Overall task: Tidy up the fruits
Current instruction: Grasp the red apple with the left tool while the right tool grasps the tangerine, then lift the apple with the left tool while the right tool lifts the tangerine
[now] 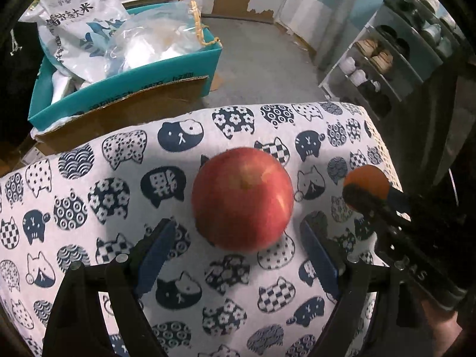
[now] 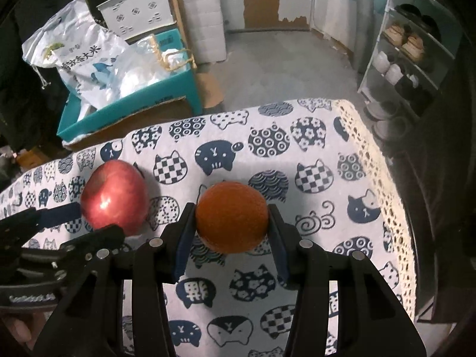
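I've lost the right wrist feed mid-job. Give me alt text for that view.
The right gripper has its jaws closed on an orange sitting on the cat-print tablecloth. To its left, the left gripper sits open around a red apple. Beyond the table are a teal box of bags and a shoe rack.

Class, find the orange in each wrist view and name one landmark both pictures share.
Left wrist view: the orange sits far right at mid-height, partly hidden by the right tool.
Right wrist view: the orange is centre frame, between the right tool's blue pads.
Shared landmark: the red apple, to the orange's left in both.
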{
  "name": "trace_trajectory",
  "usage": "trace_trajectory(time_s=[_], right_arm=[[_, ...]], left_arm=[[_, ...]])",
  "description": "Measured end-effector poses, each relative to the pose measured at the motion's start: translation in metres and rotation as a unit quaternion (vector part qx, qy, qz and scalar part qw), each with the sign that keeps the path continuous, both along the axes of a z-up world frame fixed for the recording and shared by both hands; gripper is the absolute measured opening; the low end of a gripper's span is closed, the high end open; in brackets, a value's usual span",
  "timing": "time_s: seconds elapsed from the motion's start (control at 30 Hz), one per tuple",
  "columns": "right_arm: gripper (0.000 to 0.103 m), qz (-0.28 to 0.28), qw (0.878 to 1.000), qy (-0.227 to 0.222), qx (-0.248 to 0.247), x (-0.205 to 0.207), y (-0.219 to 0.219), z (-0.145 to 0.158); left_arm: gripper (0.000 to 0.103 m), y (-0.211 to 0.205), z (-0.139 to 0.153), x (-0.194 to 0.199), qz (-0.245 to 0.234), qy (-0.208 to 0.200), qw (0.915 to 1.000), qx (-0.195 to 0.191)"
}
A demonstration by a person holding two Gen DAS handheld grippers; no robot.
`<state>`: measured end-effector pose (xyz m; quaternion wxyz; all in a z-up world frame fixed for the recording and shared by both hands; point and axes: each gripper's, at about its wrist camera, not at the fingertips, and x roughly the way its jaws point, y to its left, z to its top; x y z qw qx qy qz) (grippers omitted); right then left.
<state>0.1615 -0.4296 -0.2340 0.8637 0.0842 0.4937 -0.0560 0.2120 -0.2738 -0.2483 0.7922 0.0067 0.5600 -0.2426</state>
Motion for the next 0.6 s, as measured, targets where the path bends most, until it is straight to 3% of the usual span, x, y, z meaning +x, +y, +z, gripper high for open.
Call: trace_trajectory(time_s=[0.27,0.47,0.6], right_arm=[[0.046,-0.006,1.0,0.005,-0.003,0.007,-0.005,-0.006],[0.046,-0.013,1.0,0.007,0.002,0.007,-0.01,-0.01],[0.046,-0.018,1.0,0.007,0.009,0.005,-0.013,-0.011]], left_arm=[[0.087,-0.013,-0.013,0.013,-0.002,0.009,1.0,-0.001],[0.087,-0.013,-0.018,0.017,0.008,0.012,0.9996,-0.025],[0.082,-0.016,-0.022,0.016,-0.002,0.012,0.9996,-0.024]])
